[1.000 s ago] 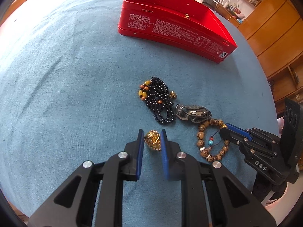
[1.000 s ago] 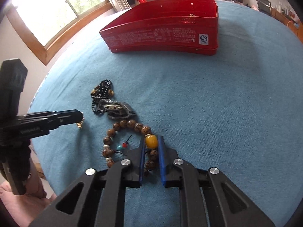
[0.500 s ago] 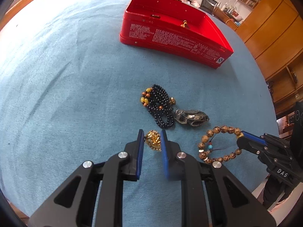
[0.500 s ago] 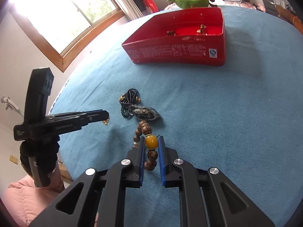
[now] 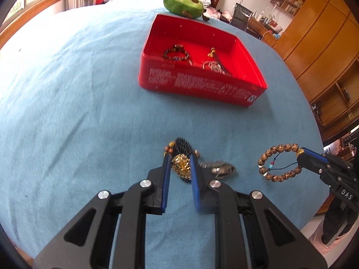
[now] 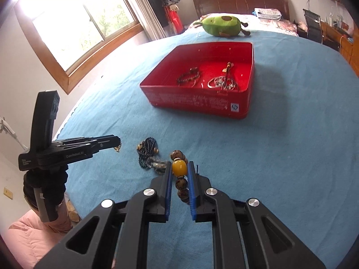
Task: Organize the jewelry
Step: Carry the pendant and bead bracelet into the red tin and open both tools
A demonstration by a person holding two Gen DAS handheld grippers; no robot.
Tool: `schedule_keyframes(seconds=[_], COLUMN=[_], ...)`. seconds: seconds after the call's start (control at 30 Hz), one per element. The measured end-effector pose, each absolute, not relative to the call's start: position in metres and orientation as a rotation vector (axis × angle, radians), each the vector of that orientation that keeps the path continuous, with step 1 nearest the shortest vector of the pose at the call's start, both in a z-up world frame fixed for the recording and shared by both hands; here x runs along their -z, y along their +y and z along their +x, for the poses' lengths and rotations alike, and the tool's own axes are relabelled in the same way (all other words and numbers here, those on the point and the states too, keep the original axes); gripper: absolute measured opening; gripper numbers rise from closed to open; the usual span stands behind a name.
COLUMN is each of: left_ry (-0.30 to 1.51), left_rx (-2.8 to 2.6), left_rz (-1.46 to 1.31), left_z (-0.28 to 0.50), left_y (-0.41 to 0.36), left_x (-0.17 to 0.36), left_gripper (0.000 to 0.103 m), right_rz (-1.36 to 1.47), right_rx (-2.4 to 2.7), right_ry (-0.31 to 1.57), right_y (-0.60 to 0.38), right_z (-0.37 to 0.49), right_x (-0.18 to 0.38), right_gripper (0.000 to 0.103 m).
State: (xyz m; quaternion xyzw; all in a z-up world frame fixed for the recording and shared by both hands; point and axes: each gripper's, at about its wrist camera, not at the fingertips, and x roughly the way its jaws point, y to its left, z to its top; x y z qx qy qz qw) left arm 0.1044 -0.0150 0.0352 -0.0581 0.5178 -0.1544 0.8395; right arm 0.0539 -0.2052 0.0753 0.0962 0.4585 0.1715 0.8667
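Note:
My left gripper (image 5: 180, 166) is shut on a gold filigree ornament (image 5: 181, 165), held above the blue cloth. My right gripper (image 6: 179, 170) is shut on the amber bead of a brown wooden bead bracelet (image 6: 179, 168); the bracelet (image 5: 279, 164) hangs in a loop from its tips in the left wrist view. On the cloth below lie a black bead strand (image 6: 147, 148) and a dark metal piece (image 5: 221, 168). Beyond stands the open red tin (image 5: 244, 51), which holds a dark bead bracelet (image 5: 176, 53) and other jewelry (image 6: 222, 83).
A green avocado plush toy (image 6: 221, 25) lies behind the tin. The round table's blue cloth (image 5: 67, 112) drops off near me. Wooden cabinets (image 5: 325, 44) stand to the right, a window (image 6: 78, 29) to the left. A pink sleeve (image 6: 29, 235) shows under the left gripper.
Both grippers have risen off the cloth, the left with the gold ornament and the right with the wooden bracelet, which now hangs free. The tin's inside has come into view.

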Motion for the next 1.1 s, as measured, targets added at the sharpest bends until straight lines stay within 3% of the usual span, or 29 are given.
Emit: schedule_keyframes(seconds=[0.53, 1.1], left_ry=[1.021, 1.107], left_rx=[0.329, 0.314], left_rz=[-0.133, -0.149], left_z=[0.2, 0.326], left_y=[-0.046, -0.072], left_x=[-0.089, -0.029], left_gripper=[0.016, 0.016], right_rz=[0.19, 0.257], right_rx=[-0.3, -0.3], right_ry=[0.832, 0.946], right_y=[-0.209, -0.196], right_z=[0.162, 0.296], right_x=[-0.147, -0.061], right_gripper=[0.013, 0.013])
